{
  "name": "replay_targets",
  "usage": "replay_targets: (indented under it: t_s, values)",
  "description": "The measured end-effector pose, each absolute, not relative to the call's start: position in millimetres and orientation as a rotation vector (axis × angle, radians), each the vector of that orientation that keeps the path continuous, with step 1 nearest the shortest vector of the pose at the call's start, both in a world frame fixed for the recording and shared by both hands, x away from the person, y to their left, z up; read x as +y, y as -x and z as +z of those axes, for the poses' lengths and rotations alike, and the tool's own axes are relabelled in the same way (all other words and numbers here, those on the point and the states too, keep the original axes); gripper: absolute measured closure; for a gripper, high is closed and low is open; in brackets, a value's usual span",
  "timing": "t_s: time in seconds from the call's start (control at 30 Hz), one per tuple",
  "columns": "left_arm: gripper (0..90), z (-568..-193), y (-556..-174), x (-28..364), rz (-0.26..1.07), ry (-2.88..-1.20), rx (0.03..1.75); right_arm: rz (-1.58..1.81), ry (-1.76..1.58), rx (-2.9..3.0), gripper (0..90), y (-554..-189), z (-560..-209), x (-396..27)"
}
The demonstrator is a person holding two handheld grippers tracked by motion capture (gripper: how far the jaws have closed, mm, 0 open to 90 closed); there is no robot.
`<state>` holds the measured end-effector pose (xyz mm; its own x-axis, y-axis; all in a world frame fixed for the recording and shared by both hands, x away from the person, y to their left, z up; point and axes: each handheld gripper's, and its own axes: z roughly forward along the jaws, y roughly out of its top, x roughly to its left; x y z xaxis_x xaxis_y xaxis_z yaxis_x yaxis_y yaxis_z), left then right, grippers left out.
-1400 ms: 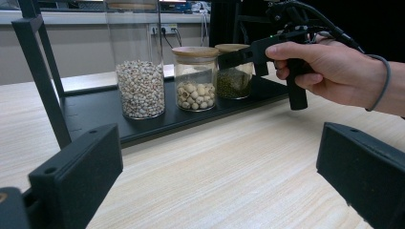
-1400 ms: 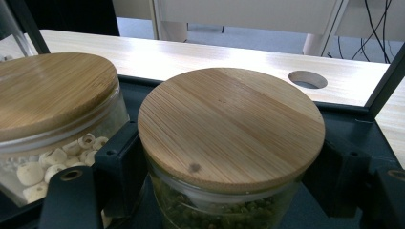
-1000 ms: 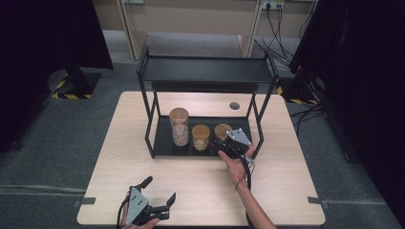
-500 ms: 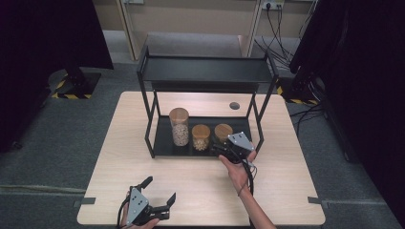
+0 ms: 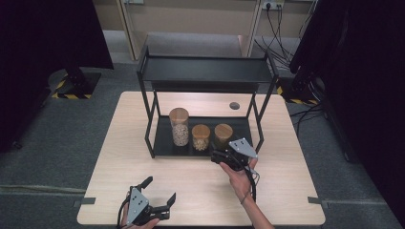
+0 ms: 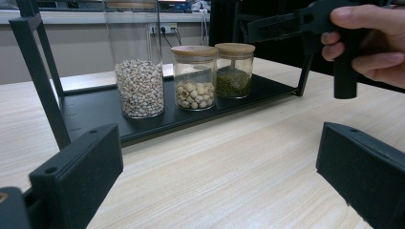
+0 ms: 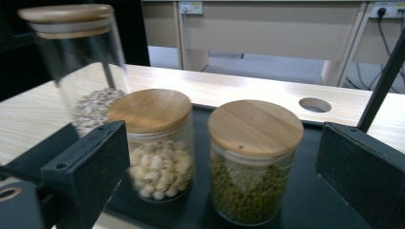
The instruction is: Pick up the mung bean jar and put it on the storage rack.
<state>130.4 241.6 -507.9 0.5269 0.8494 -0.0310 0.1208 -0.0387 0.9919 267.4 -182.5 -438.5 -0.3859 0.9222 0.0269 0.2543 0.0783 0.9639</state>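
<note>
Three glass jars with wooden lids stand in a row on the lower tray (image 5: pixel 163 141) of a black rack: a tall jar of pale grains (image 5: pixel 179 126), a jar of white seeds (image 5: pixel 200 137) and a short jar of green beans (image 5: pixel 223 133). My right gripper (image 5: pixel 218 157) is just in front of the tray. Its jaws have just been opening and stand open; the green-bean jar (image 7: pixel 253 162) is ahead of them, with neither pad touching it. My left gripper (image 5: pixel 160 190) rests open near the table's front edge, nothing between its fingers (image 6: pixel 81 171).
The rack's upper shelf (image 5: pixel 205 71) overhangs the jars, and its black posts (image 5: pixel 259 125) frame the tray. A round cable hole (image 5: pixel 234 105) lies in the wooden table (image 5: pixel 291 191) behind the rack. Dark curtains hang at both sides.
My right gripper has drawn back from the green-bean jar toward the person, its jaws wider apart. The jars and the left gripper have stayed put.
</note>
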Motion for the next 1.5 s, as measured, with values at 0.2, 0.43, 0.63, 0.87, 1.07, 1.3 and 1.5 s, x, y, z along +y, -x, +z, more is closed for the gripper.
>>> replay_targets:
  t_s: [0.2,0.43,0.63,0.87,1.07,1.3,1.5]
  values:
    - [1.4,-508,-130,241,0.728,-1.517,0.871,1.384,-1.151,1.735,4.5,-253,-439,-188]
    - [1.4,-508,-130,241,0.730,-1.518,0.870,1.424,-1.113,1.750,4.5,-237,-439,-192]
    - [1.4,-508,-130,241,0.730,-1.517,0.872,1.453,-1.082,1.770,4.5,-224,-440,-193]
    - [1.4,-508,-130,241,0.730,-1.518,0.871,1.479,-1.066,1.786,4.5,-213,-442,-196]
    - [1.4,-508,-130,241,0.731,-1.519,0.871,1.487,-1.045,1.800,4.5,-202,-445,-198]
    - [1.4,-508,-130,241,0.732,-1.516,0.871,1.505,-1.038,1.819,4.6,-193,-448,-200]
    - [1.4,-507,-130,242,0.733,-1.513,0.868,1.508,-1.030,1.845,4.6,-185,-454,-200]
